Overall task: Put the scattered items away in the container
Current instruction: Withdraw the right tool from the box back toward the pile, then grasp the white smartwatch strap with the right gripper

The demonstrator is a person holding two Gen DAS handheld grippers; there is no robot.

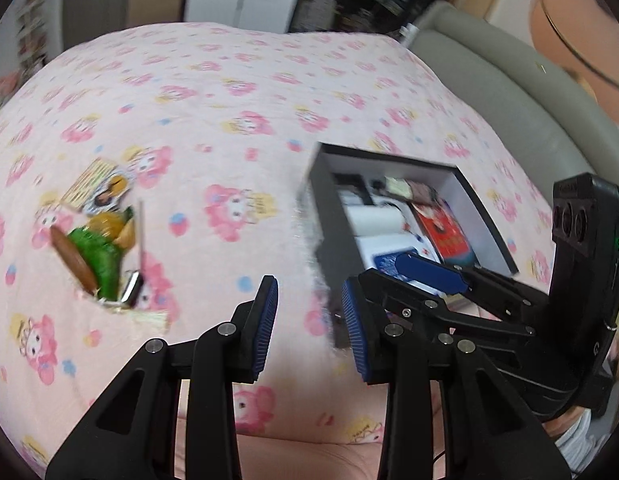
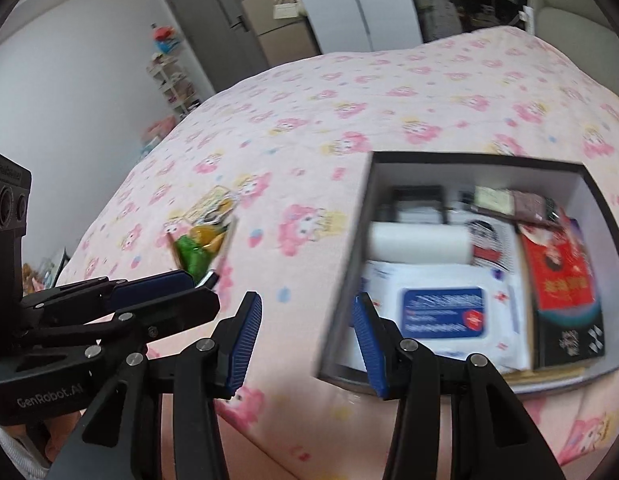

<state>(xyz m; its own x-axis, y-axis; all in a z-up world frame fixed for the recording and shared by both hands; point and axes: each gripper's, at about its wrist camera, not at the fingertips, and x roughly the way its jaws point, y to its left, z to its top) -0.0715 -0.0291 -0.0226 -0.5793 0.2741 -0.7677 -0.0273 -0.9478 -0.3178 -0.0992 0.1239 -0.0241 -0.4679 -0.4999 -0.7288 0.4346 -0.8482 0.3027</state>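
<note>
A dark box with white inner walls lies on the pink patterned bed. It holds a white roll, a wipes pack, a red book and other small items. A pile of scattered items lies to its left: a green packet, a brown stick, a patterned card and a small shiny object. My left gripper is open and empty, over the bed between pile and box. My right gripper is open and empty at the box's near left corner.
The pink bedspread covers the whole bed. A grey padded headboard runs along the right in the left wrist view. Cabinets and a shelf stand beyond the bed. The right gripper's body sits just right of the box.
</note>
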